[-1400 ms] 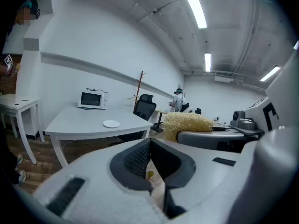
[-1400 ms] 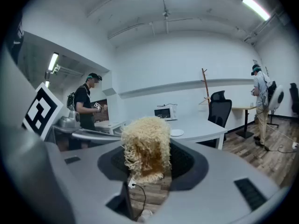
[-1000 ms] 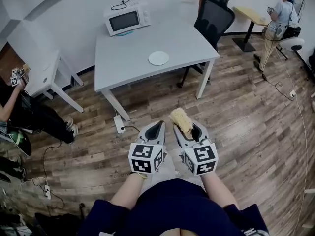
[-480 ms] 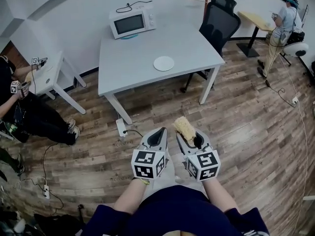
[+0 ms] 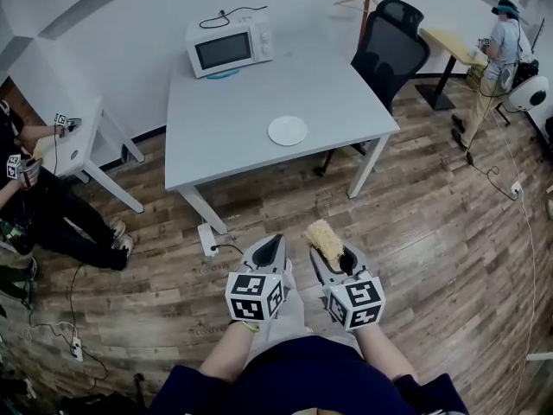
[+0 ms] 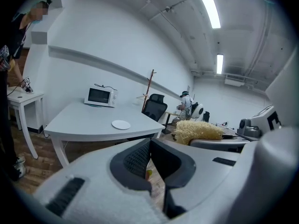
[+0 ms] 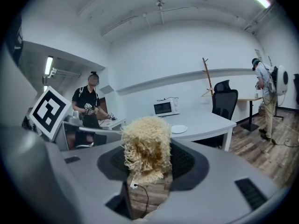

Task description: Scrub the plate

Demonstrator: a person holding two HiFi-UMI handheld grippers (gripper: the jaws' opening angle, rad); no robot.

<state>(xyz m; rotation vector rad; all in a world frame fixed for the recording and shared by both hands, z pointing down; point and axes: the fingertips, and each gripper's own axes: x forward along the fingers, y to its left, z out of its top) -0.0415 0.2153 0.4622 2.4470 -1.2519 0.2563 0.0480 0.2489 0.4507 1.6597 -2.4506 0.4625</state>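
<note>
Head view showed both tongs held low in front of the person, over the wood floor (image 5: 432, 223) and well short of the white surface (image 5: 242, 102). They sat side by side, near each other.

Left tongs (image 5: 270, 242) were closed and empty. The left gripper view confirmed it: pads met at the tips, nothing between them.

Right tongs (image 5: 335, 259) were clamped on a yellow fibrous scrubber (image 5: 323, 237), which stuck out past the tips toward the surface. In the right gripper view the pads pressed both sides of the scrubber's lower part, and its frayed top stood clear above them.

Plate (image 5: 288, 130) was white and round. It lay flat on the surface toward the front right, well apart from both tongs and from the scrubber.

Microwave (image 5: 226, 48) sat at the back left of the surface. A black office chair (image 5: 393, 41) stood at the far right corner. A white power strip (image 5: 206, 239) lay on the floor between the surface's front leg and the tongs.

One person (image 5: 26, 197) was at a small side table on the left. Another person (image 5: 501, 37) stood far right by a wooden desk.
</note>
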